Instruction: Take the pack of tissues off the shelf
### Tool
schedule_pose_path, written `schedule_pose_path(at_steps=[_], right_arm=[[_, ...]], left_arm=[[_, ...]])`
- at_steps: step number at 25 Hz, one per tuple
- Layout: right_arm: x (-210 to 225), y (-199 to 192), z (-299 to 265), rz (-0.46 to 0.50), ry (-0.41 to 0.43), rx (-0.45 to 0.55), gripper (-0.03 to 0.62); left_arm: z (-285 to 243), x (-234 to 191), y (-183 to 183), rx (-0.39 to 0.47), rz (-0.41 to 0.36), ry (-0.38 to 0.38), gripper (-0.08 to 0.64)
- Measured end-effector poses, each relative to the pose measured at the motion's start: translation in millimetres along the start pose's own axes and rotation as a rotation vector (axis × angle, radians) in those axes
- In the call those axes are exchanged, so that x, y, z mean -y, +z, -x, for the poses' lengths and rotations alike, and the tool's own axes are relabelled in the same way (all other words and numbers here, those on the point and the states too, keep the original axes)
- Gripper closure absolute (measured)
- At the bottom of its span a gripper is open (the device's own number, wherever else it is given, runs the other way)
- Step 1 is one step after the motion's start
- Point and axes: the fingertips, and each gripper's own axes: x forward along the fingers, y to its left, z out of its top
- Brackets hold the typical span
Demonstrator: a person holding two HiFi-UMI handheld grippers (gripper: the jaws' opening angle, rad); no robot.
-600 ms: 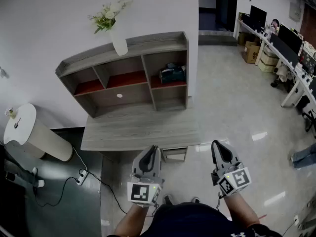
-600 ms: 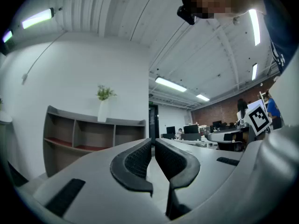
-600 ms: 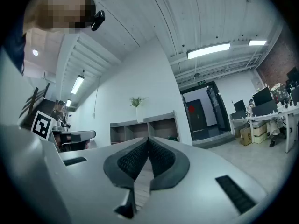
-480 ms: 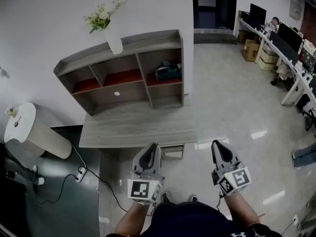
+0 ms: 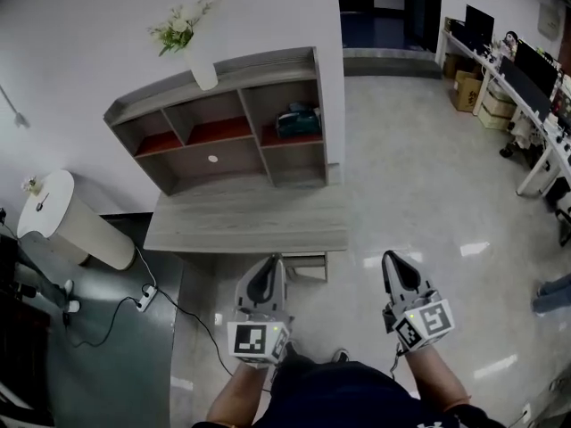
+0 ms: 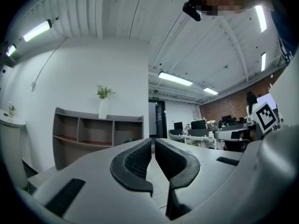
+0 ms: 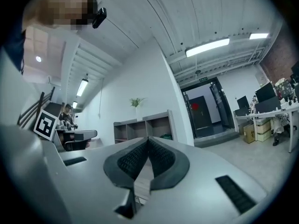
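The pack of tissues (image 5: 299,121), dark green, lies in the upper right compartment of the grey shelf unit (image 5: 223,119) against the white wall. In the right gripper view the pack of tissues (image 7: 165,136) shows small and far off in the shelf unit (image 7: 142,126). My left gripper (image 5: 271,262) and right gripper (image 5: 393,259) are held low in front of the person's body, well short of the desk and far from the shelf. Both point forward with jaws together and nothing between them, as the left gripper (image 6: 153,142) and right gripper (image 7: 147,139) show in their own views.
The shelf unit stands on a grey wooden desk (image 5: 250,219). A white vase with a plant (image 5: 198,61) tops the shelf. A white round-topped stand (image 5: 67,230) and a power strip with cable (image 5: 144,301) lie at left. Office desks with monitors (image 5: 526,78) stand far right.
The shelf and desk have slid slightly left and up in the head view as the person shifts. Both grippers keep their place and stay shut.
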Motion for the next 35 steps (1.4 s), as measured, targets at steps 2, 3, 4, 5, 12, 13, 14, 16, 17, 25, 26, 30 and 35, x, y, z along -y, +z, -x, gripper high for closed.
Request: schedule_pose_path(at_steps=[2,3,4,5,12,13,14,16,17,25,26,30,35], right_arm=[[4,-2,0,-0.002,0.011,-0.004,0.580],[5,-3,0,-0.010,0.015,-0.005,0.580],[5,-5,-1,-0.020,0.019,-0.006,0.580],[4,-6,-2,-0.029,0.023,-0.006,0.580],[11,-16,-21,-0.048,0.032,-0.020,0.580],[12,-17,-24,-0.050,0.029,-0.021,0.580],[13,-18,-29,-0.050,0.026,-0.021,0.580],[16,-18,-40,-0.048,0.018,-0.021,0.580],[18,-19,-46,-0.047,0.014,-0.022,0.580],[40,-20,-98,-0.044,-0.045,-0.027,0.580],[42,-19,-106,-0.043,-0.053,-0.025,0.580],[50,-21,-135,-0.036,-0.083,-0.029,0.580],[59,-19,-175,0.002,-0.111,-0.032,0.580]], left_arm=[[1,3,4,0.016,-0.014,0.016,0.522],[1,3,6,0.018,-0.021,0.023,0.522],[2,3,6,0.013,-0.025,0.030,0.522],[3,2,5,0.002,-0.023,0.037,0.522],[-8,-12,-10,-0.048,-0.002,0.063,0.522],[-11,-14,-11,-0.050,-0.001,0.059,0.522],[-16,-17,-13,-0.053,-0.004,0.053,0.522],[-28,-25,-15,-0.053,-0.003,0.042,0.522],[-34,-30,-15,-0.047,0.001,0.043,0.522],[-89,-78,-11,-0.008,0.008,0.040,0.522],[-98,-86,-9,-0.003,0.005,0.040,0.522],[-127,-122,-1,0.015,-0.019,0.043,0.522],[-151,-167,13,0.059,-0.026,0.060,0.522]])
